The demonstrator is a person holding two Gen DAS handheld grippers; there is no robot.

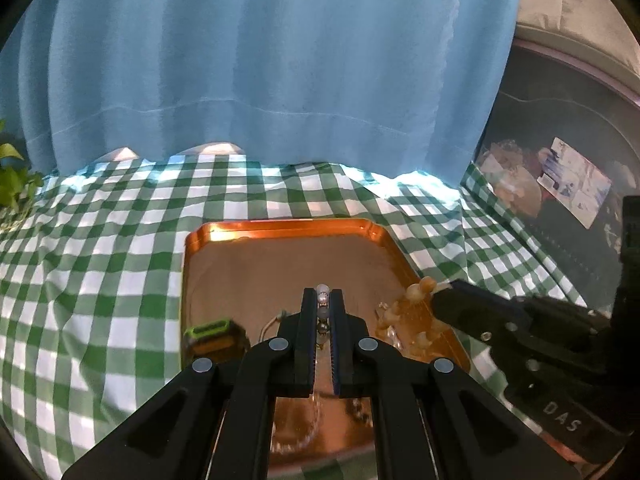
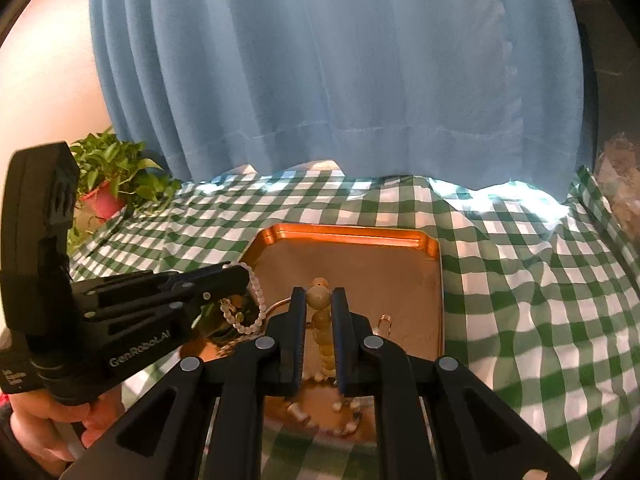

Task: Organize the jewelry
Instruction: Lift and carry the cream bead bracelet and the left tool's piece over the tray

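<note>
Landmark: copper tray, lying flat on the green-checked cloth that covers the bench; all places below are given from it.
Left claw: pressed together on a strand of small pale beads; one bead shows just past the tips. In the right wrist view the same strand hangs in a loop below the claw, over the tray's left part.
Right claw: pinching a strand of larger yellowish beads, jaws only slightly apart because of the bead between them; the remainder trails down toward the tray's near edge.
Why held so: each strand is gripped near one end and apparently lifted clear, probably so the two pieces stay apart and do not tangle over the tray.
Other jewelry: loose pale beads at the tray's near edge; a thin bangle-like ring near mid-tray, partly hidden.
Green-edged item: sits at the tray's left rim; type unclear.
Behind tray: blue curtain; potted plant beyond its far left corner.
Person: a hand holds the left tool's handle.
Judgement: tray's far half is bare, so likely the laying-out spot.
</note>
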